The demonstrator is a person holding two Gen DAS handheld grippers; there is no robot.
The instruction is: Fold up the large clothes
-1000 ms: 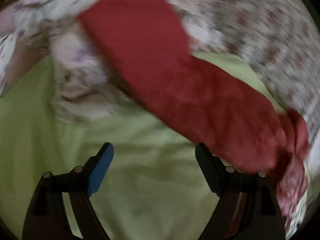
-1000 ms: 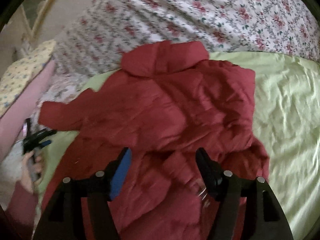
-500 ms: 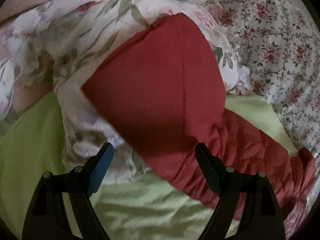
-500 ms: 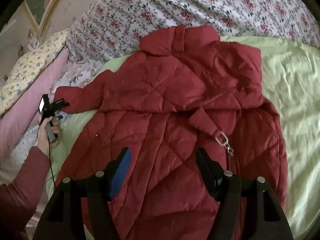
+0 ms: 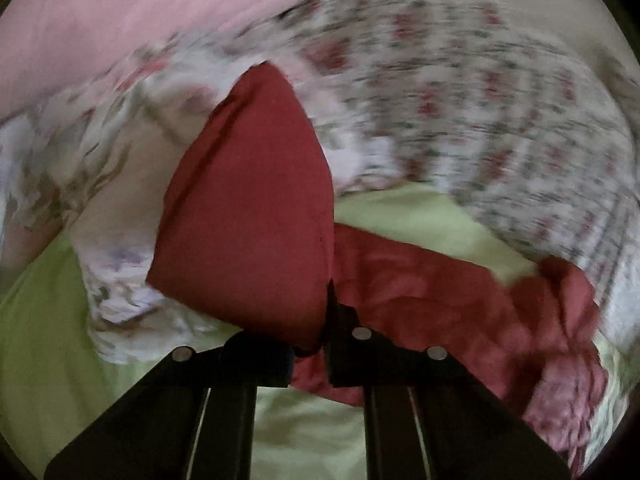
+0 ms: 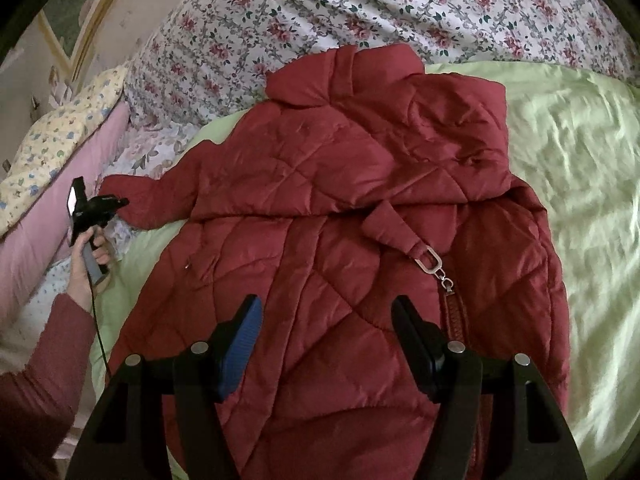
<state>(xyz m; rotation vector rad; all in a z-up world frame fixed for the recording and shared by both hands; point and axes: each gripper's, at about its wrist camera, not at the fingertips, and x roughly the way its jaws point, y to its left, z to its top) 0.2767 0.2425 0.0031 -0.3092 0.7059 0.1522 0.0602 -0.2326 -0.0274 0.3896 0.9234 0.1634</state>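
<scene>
While flat on sheet (image 6: 580, 168), coat (image 6: 340, 220) lengthwise, collar (image 6: 344, 76) away.

The quilted coat (image 6: 340, 220) lies flat on the bed sheet (image 6: 580, 160). Collar at 12 o'clock, against the bedspread (image 6: 360, 8). Sleeve at 9 o'clock, toward the pillows (image 6: 52, 148).

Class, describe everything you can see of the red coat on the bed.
The red coat is a padded, diamond-quilted garment of smooth, slightly shiny fabric. It lies spread on the green sheet, collar toward the floral quilt. A tab with a metal clasp rests on it. One sleeve is pinched in the shut left hand-held gripper. The right hand-held gripper is open above the lower part of the coat.
</scene>
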